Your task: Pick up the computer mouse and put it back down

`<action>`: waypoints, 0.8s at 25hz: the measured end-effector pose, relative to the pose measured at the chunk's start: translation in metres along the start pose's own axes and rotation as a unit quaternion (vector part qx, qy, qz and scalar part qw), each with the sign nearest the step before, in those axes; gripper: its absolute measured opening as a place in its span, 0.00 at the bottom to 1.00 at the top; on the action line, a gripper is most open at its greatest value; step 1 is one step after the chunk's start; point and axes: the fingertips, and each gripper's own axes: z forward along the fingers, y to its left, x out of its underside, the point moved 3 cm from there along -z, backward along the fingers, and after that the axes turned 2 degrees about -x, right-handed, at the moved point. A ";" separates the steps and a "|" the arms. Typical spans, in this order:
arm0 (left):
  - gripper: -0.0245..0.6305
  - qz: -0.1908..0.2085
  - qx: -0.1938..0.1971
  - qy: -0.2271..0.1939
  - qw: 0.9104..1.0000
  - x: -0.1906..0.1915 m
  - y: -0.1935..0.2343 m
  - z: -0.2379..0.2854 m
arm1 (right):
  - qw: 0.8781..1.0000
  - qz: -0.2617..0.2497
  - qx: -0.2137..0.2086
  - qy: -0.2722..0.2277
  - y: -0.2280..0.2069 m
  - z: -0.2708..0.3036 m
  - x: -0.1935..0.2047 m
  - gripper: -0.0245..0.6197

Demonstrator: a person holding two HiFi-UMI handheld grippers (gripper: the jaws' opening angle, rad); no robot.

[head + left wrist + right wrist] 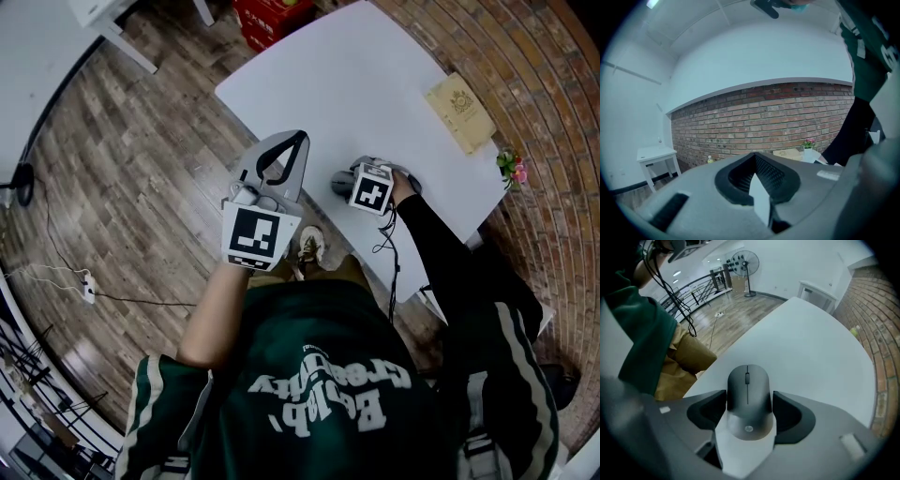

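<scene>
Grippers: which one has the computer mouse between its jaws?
The right gripper: the grey mouse lies on the white table between its jaws. The left gripper holds nothing.

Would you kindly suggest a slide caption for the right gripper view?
Right gripper open astride a grey computer mouse on the white table.

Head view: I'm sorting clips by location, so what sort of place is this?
Probably an open-plan office or studio, indoors: a white table on wood-plank floor, a brick wall beside it, and a standing fan near a railing.
</scene>
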 end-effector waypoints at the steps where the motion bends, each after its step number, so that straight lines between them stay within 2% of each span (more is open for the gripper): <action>1: 0.05 -0.002 0.001 -0.001 1.000 0.001 0.000 0.000 | 1.000 -0.006 0.004 0.017 0.001 0.000 -0.002 0.52; 4: 0.05 -0.007 0.006 0.000 1.000 0.003 -0.001 0.004 | 0.999 -0.020 0.003 0.027 0.002 0.000 -0.007 0.49; 6: 0.05 -0.006 0.012 0.000 1.000 0.002 -0.004 0.009 | 1.000 -0.001 0.005 -0.011 0.001 -0.002 -0.004 0.49; 9: 0.05 -0.005 0.015 -0.002 1.000 0.000 -0.001 0.012 | 0.991 0.086 0.007 -0.101 0.000 -0.009 -0.002 0.48; 11: 0.05 -0.007 0.014 -0.002 1.000 0.000 0.003 0.013 | 0.975 0.157 0.010 -0.159 -0.003 -0.018 -0.001 0.48; 14: 0.05 -0.005 0.017 -0.005 1.000 -0.003 0.004 0.017 | 0.941 0.245 0.018 -0.232 -0.010 -0.033 0.005 0.48; 17: 0.05 -0.001 0.023 -0.008 1.000 -0.007 0.002 0.024 | 0.907 0.302 0.036 -0.292 -0.020 -0.051 0.010 0.48; 20: 0.05 0.003 0.027 -0.013 1.000 -0.013 0.003 0.030 | 0.874 0.337 0.061 -0.345 -0.028 -0.074 0.009 0.48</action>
